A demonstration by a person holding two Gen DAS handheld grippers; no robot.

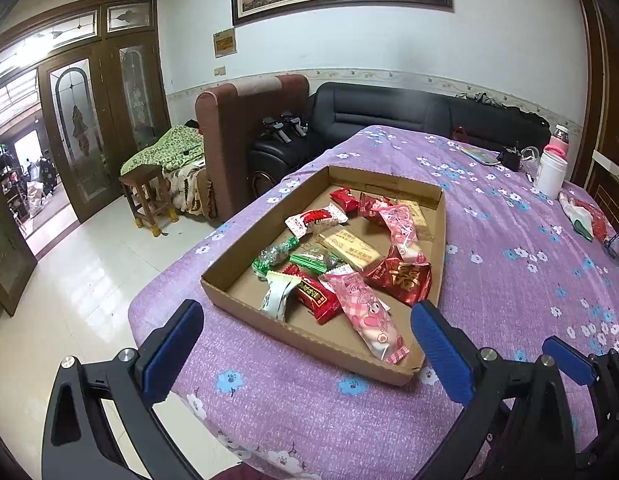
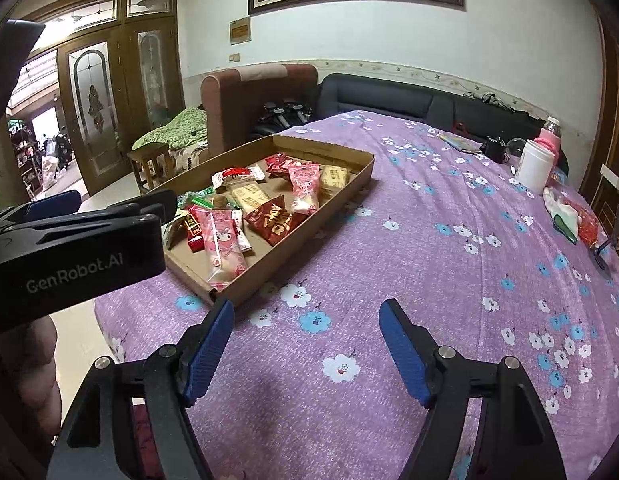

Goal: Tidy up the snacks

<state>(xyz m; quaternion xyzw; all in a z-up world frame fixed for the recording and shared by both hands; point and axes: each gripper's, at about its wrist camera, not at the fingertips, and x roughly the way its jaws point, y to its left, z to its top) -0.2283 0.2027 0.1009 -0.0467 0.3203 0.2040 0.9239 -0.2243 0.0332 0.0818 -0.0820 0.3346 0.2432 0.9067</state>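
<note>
The cardboard tray [image 1: 225, 292] of wrapped snacks [image 1: 361, 308] lies on the purple flowered tablecloth [image 1: 509, 264]. The left gripper [image 1: 307, 316] gapes wide and empty before its near edge. The right gripper [image 2: 307, 314], also spread empty, hangs over bare cloth; the left gripper's body hides the tray's left corner in its view.

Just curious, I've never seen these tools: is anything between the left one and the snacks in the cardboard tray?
Only the shallow brown cardboard tray's low near wall; the left tool stands open before it, and the long pink wrapped snack lies just behind.
</note>
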